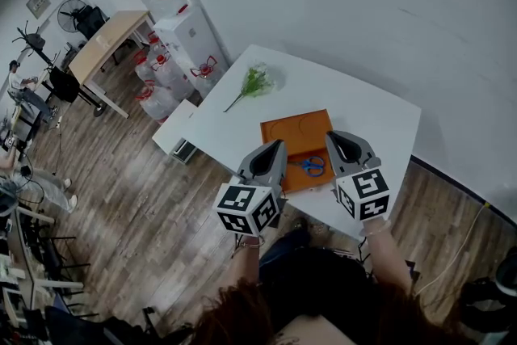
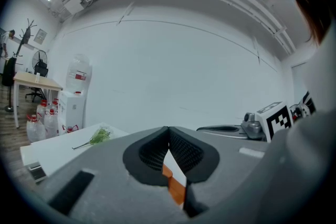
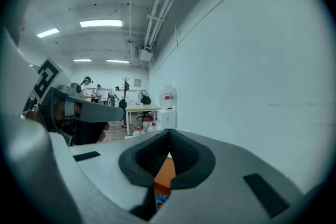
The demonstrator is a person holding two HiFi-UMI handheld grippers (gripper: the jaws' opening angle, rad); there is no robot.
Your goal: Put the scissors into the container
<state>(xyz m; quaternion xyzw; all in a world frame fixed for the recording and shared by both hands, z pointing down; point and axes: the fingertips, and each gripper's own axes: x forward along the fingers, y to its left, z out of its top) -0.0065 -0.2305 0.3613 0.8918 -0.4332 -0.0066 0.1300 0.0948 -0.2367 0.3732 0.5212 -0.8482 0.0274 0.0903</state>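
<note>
- Your left gripper point(image 2: 168, 131) is nearest the lens, with the right gripper point(image 3: 169, 135) beside it. Both are held low over the table's near edge and point roughly level toward the far side.
- Left tongs: pressed together at the tips, with nothing pinched. Only the orange of the container point(image 1: 295, 130) shows through the slit below the tips.
- Right tongs: likewise pressed together and empty. Orange shows through the slit, with a speck of blue beneath it that is likely the scissors' handles.
- Scissors point(image 1: 312, 166): blue-handled, lying flat within the container's outline in its near right part, between your two grippers. Neither gripper touches them.
- Container: a shallow orange tray set on the white table point(image 1: 367, 113), toward the near side. Apart from the scissors it appears empty.
- Other items: a green sprig point(image 1: 254, 82) lies on the far left of the table, well apart from the container. A water dispenser point(image 1: 190, 36) stands with bottles on the floor beyond the table's left end.
- Progress, as judged: placement looks done, since the scissors rest inside the container and both tongs are clear of them. No step on the scissors appears to remain, other than drawing your grippers back.
- Reservation: the head view is too distant to confirm that the blades sit fully inside the rim. You should check that before signing off.
</note>
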